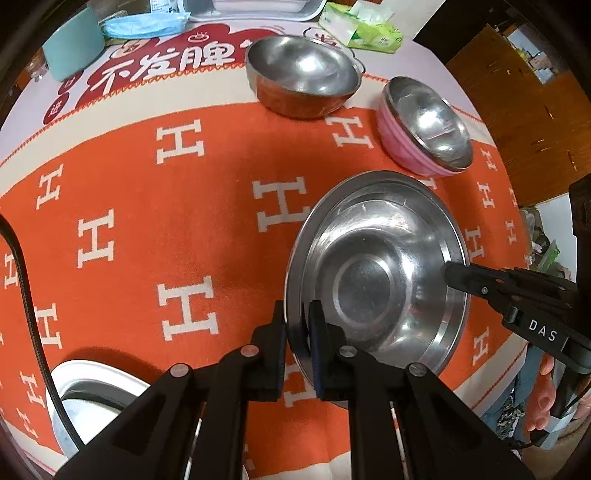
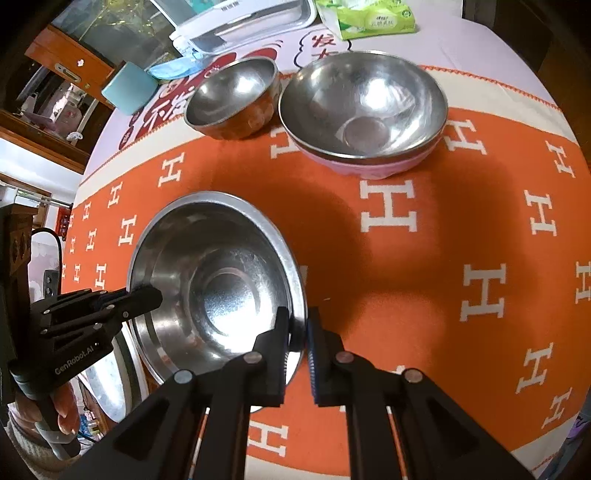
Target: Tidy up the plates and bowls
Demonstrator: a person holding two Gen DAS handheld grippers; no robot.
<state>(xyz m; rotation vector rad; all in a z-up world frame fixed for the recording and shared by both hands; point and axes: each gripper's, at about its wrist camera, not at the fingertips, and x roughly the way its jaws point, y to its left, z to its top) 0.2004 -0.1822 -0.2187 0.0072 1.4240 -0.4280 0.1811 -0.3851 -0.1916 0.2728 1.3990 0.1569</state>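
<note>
While the wide, shallow stainless-steel basin [image 1: 373, 273] is sitting on the orange cloth with white H letters [image 1: 147, 221], both grippers are pinching its rim from opposite sides. Seen from the left wrist, the left gripper [image 1: 297, 332] is clamping the basin's rim at about seven o'clock, its jaws nearly shut, one finger outside the wall and the other inside. From that same view the right gripper [image 1: 456, 275] is biting the rim at about three o'clock, its jaws also closed on the thin metal edge. Beyond the basin, a steel bowl with a pink ribbed outer shell [image 1: 424, 127] is standing at one o'clock, and a deeper plain steel bowl [image 1: 303, 74] is standing at eleven o'clock; both are well apart from the basin. A green tissue pack [image 1: 364, 27] is lying further back
</note>
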